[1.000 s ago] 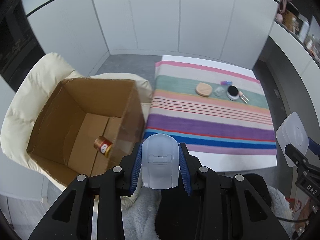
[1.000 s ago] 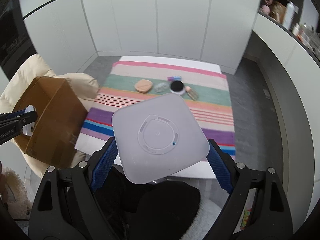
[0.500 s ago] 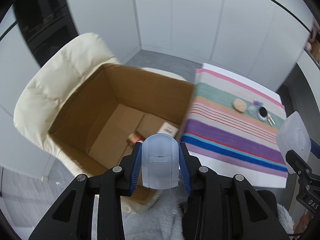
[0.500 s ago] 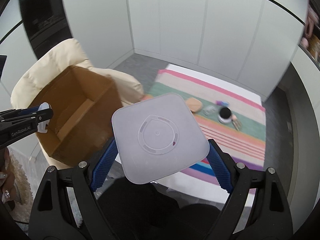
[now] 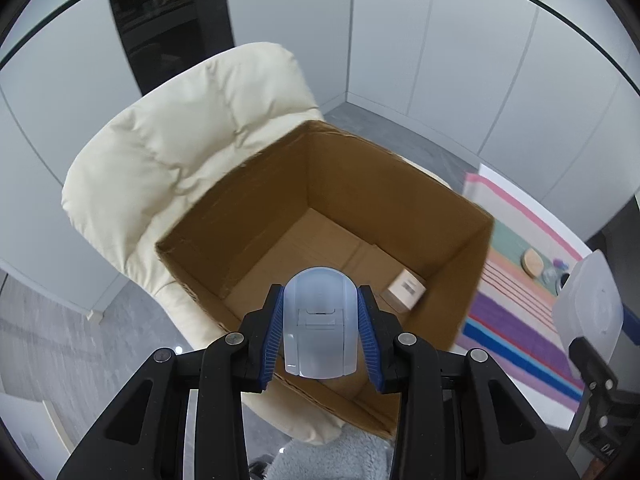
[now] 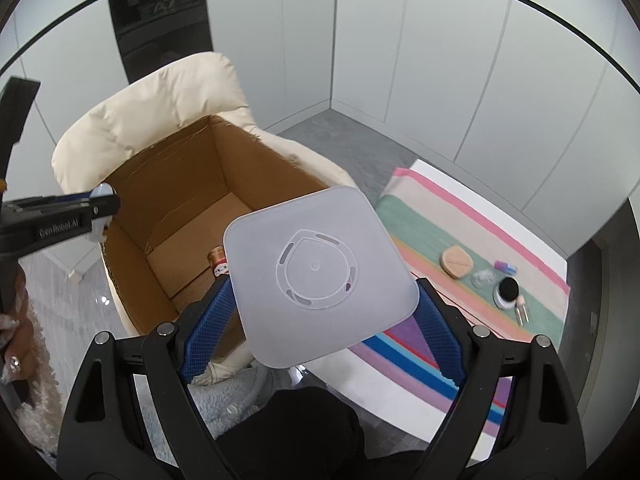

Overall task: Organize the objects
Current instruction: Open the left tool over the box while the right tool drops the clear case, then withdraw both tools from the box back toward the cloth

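My left gripper [image 5: 320, 326] is shut on a pale blue rounded plastic gadget [image 5: 319, 320] and holds it above the near edge of an open cardboard box [image 5: 400, 184]. A small beige carton [image 5: 403, 289] lies on the box floor. My right gripper [image 6: 320, 308] is shut on a translucent white square container [image 6: 316, 276], held up beside the box [image 6: 172, 184]. A copper can [image 6: 218, 260] lies in the box, partly hidden by the container. The left gripper also shows in the right wrist view [image 6: 100, 204].
The box sits on a cream padded chair [image 5: 192, 140]. To the right is a white table with a striped cloth [image 6: 440, 240] bearing a beige puff [image 6: 457, 261], a clear jar [image 6: 482, 279], a black-topped jar [image 6: 507, 290] and a small purple item [image 6: 505, 266].
Both grippers have swung left from the table toward the box. The left gripper with its gadget now hangs over the box's near edge. Both grips are unchanged.
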Demonstrator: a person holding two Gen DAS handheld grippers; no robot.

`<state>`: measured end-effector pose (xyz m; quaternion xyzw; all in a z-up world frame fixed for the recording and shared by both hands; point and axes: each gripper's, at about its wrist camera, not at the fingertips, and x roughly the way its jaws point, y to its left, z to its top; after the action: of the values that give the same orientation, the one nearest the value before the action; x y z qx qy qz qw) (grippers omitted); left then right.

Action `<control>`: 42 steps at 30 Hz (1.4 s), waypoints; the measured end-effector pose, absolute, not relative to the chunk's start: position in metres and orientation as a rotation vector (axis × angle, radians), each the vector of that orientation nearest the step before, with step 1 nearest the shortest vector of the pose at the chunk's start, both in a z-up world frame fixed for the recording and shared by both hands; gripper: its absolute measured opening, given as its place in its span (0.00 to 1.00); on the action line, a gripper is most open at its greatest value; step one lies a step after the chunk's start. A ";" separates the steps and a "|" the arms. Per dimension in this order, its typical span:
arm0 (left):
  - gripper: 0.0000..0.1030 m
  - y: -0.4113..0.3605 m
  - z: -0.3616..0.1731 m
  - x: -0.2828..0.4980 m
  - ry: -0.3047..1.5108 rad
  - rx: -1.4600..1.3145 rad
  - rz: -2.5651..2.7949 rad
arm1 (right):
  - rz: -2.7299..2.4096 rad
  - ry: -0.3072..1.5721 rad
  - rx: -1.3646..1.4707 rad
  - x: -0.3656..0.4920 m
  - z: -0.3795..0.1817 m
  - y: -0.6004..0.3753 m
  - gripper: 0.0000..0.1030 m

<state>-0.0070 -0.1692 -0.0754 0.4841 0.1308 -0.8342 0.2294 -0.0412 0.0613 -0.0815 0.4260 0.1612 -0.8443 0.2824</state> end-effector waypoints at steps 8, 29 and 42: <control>0.36 -0.188 -0.098 -0.021 0.402 1.376 -2.242 | -2.184 0.462 1.152 -0.050 -0.100 0.021 0.87; 0.79 -0.196 -0.103 -0.020 0.450 1.319 -2.236 | -2.060 0.504 1.173 -0.049 -0.137 -0.035 0.99; 0.79 -0.183 -0.100 -0.021 0.415 1.324 -2.263 | -2.110 0.496 1.161 -0.051 -0.126 -0.019 0.99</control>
<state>-0.0208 -0.1835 -0.1005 0.4841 0.1519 -0.8273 0.2414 -0.0510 -0.0186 -0.1257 0.4448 0.1903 -0.8086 0.3349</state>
